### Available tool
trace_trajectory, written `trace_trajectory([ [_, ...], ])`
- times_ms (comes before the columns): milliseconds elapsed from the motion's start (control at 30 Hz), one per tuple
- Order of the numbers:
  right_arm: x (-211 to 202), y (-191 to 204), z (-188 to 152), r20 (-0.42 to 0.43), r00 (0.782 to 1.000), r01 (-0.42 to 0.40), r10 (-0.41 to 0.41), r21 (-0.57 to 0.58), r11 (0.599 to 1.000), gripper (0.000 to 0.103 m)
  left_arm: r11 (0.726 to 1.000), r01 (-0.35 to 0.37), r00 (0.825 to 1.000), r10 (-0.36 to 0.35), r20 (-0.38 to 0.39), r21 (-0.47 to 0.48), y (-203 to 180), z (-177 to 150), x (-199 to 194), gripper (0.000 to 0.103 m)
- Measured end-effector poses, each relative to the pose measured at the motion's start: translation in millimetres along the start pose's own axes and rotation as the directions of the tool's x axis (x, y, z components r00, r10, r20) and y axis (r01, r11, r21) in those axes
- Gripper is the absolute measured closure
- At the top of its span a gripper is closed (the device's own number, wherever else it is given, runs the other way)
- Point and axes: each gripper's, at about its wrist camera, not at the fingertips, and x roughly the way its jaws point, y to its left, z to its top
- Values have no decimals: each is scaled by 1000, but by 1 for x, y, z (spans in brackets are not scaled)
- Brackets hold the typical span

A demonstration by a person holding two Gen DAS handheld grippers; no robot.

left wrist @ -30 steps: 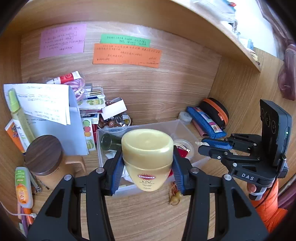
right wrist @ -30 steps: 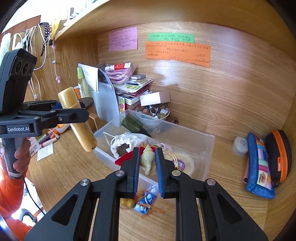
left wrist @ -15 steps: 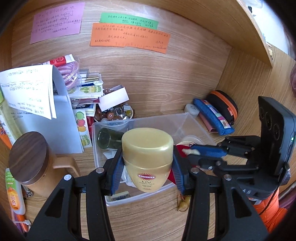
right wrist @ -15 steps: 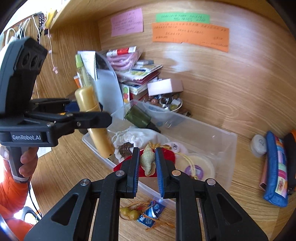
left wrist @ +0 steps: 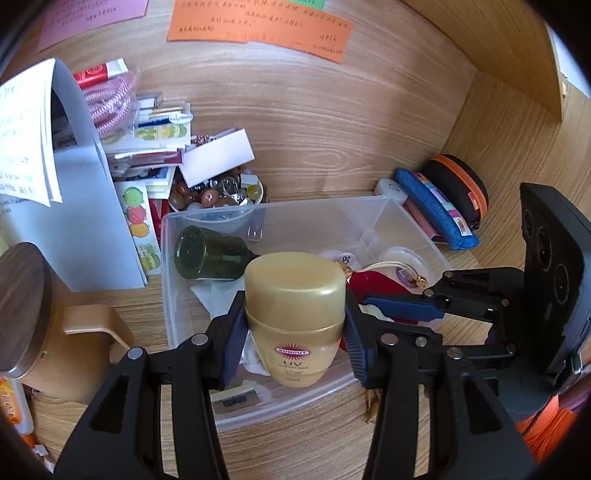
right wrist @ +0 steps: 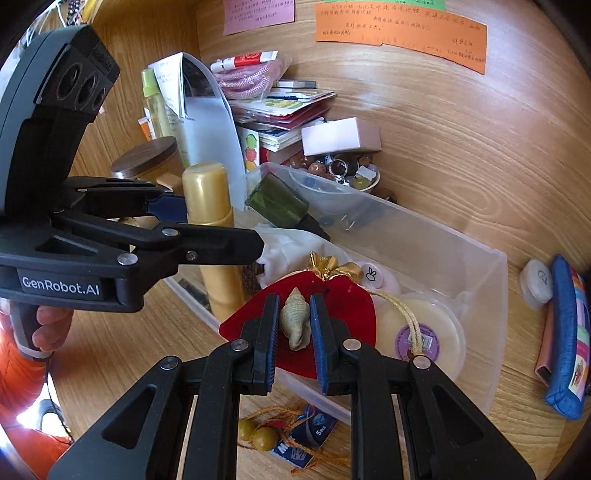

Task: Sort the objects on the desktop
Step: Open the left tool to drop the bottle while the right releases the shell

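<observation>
Handwriting on the orange note (left wrist: 258, 27) is too small to read, its top edge cut off.

Readable stuff, not much:

- gold sunscreen bottle (left wrist: 295, 317): red sunburst badge "SUNCUT", big "UV" under it, smaller lines below too tiny to read
- left gripper (right wrist: 221, 225) body, right wrist view: white "GenRobot.AI"
- blue sachet (right wrist: 306, 435) on desk by clear plastic bin (right wrist: 476, 295): "5 pcs", rest cut off
- orange note (left wrist: 258, 27), pink note (right wrist: 258, 13), green note (right wrist: 384, 3) on back wall: handwriting, can't make out
- paper sheet (left wrist: 22, 133) at left: printed lines, illegible
</observation>
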Motion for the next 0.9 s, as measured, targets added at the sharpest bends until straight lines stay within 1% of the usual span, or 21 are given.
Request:
trace_trajectory([
  [67,2,1,0,0,1000,16,-16,-8,1000,88,1000,-1,1000,1,-11,-1,0,0,4,55],
  [200,6,-1,-2,-9,999,49,-50,-21,999,88,1000,-26,999,27,-35,11,-2,-2,11,55],
  [267,7,-1,-2,-8,998,68,-69,-27,997,85,999,-40,998,41,-41,25,-6,-1,13,55],
  [300,6,-2,-2,-6,997,77,-77,-30,997,82,998,-48,998,49,-45,31,-8,-1,14,55],
  [400,3,-3,-2,3,997,77,-77,-35,996,80,997,-60,997,62,-43,39,-11,0,15,55],
  [500,-1,-6,0,15,996,91,-90,-35,995,74,997,-66,997,68,-46,44,-13,2,15,55],
  [667,-13,-10,3,43,994,100,-99,-29,995,72,996,-71,996,73,-42,48,-18,3,12,55],
  [767,-21,-9,1,57,993,109,-107,-26,994,67,996,-75,997,76,-34,49,-19,3,7,53],
  [900,-32,-8,0,77,990,118,-117,-19,993,65,996,-79,996,81,-24,49,-23,2,-1,51],
])
